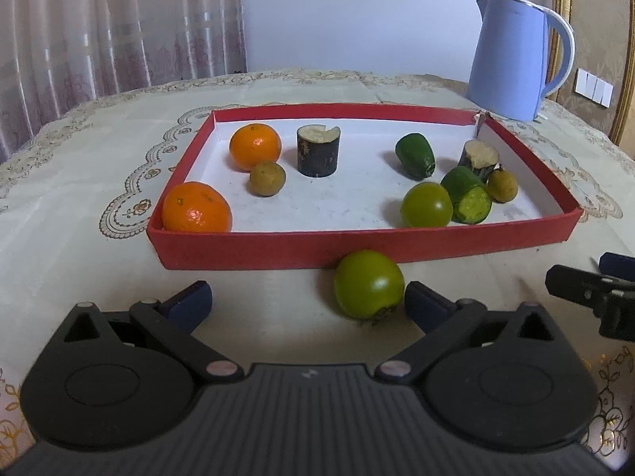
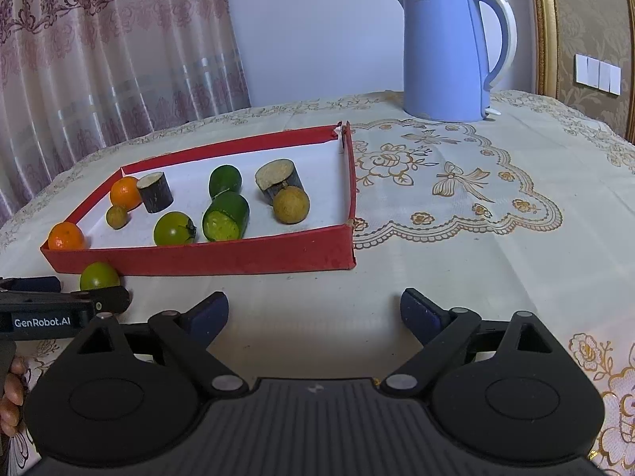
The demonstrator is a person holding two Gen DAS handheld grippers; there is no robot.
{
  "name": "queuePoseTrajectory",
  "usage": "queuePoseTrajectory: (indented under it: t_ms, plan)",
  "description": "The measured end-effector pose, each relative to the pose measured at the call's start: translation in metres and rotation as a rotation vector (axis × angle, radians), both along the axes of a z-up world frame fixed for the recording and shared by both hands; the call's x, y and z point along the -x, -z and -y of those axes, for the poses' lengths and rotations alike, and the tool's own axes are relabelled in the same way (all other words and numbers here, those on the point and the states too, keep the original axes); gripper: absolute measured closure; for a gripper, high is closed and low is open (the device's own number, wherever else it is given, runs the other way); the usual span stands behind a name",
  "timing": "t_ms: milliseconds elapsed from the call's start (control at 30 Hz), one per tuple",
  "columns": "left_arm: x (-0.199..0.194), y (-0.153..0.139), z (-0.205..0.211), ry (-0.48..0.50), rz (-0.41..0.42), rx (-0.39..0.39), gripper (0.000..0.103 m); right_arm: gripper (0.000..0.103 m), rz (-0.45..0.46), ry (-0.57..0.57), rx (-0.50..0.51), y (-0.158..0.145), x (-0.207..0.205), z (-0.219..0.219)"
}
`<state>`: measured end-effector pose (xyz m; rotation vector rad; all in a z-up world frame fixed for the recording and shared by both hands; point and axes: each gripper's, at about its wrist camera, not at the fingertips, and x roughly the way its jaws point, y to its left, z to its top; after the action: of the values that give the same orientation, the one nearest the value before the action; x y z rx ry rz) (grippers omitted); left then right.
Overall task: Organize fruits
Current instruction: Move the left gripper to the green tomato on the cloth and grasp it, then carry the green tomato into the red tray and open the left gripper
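Left wrist view: left gripper (image 1: 307,301) low in frame, fingers spread wide, nothing clamped. Green tomato (image 1: 368,283) on the tablecloth (image 1: 79,182) between the two pads, close against the right-hand pad (contact there not certain), well apart from the left-hand one, and just in front of the near wall of the red tray (image 1: 357,246). Inside the tray, left half: two oranges (image 1: 197,208), one in the near left corner, the other further back; small brown round fruit (image 1: 267,178) just beside the far orange; dark cut cylinder with pale top (image 1: 318,151) standing upright near centre. Right half: whole green oval fruit (image 1: 415,156), second green tomato (image 1: 426,204), cut green fruit showing its flesh (image 1: 468,195) touching that tomato, another dark cut piece (image 1: 479,158) and another small brown fruit (image 1: 502,185) behind. Blue kettle (image 1: 512,57) upper right, beyond the tray's far right corner. Part of the right gripper at the right edge of this frame. Right wrist view: right gripper (image 2: 314,311) at bottom centre, fingers wide apart with only bare cloth between them, pointing past the tray's near right corner. Same loose tomato at lower left, partly behind the left gripper's black finger. Fingertips of a hand (image 2: 11,394) at the far left edge.
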<state>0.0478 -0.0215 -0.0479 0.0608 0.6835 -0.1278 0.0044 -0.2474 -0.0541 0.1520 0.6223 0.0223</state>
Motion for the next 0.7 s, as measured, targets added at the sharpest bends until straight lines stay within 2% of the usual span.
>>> queuePoseTrajectory:
  t_ms: [33,67,167,300,400,467,700]
  plan:
    - [0.000,0.000,0.000,-0.007,0.003,-0.001,0.006,0.009,0.000,0.000,0.000,0.000,0.000,0.000]
    - [0.000,-0.001,0.000,-0.002,0.008,0.001,0.014,0.009,0.000,0.000,0.001,0.000,0.000,0.000]
    - [0.003,-0.003,0.000,0.006,0.016,0.005,0.028,0.009,0.000,0.000,0.000,0.000,0.000,0.000]
    - [0.006,-0.005,0.000,0.007,0.032,0.005,0.053,0.009,-0.001,0.000,0.004,0.001,0.000,0.000]
    - [0.008,-0.005,-0.002,0.012,0.039,0.006,0.064,0.009,-0.001,0.000,0.006,0.000,0.000,-0.001]
    - [0.009,-0.005,-0.002,0.018,0.045,-0.001,0.070,0.008,-0.002,0.000,0.008,0.000,0.000,-0.001]
    - [0.011,-0.006,-0.005,0.033,0.050,0.005,0.071,0.008,-0.007,0.000,0.021,0.000,0.000,-0.002]
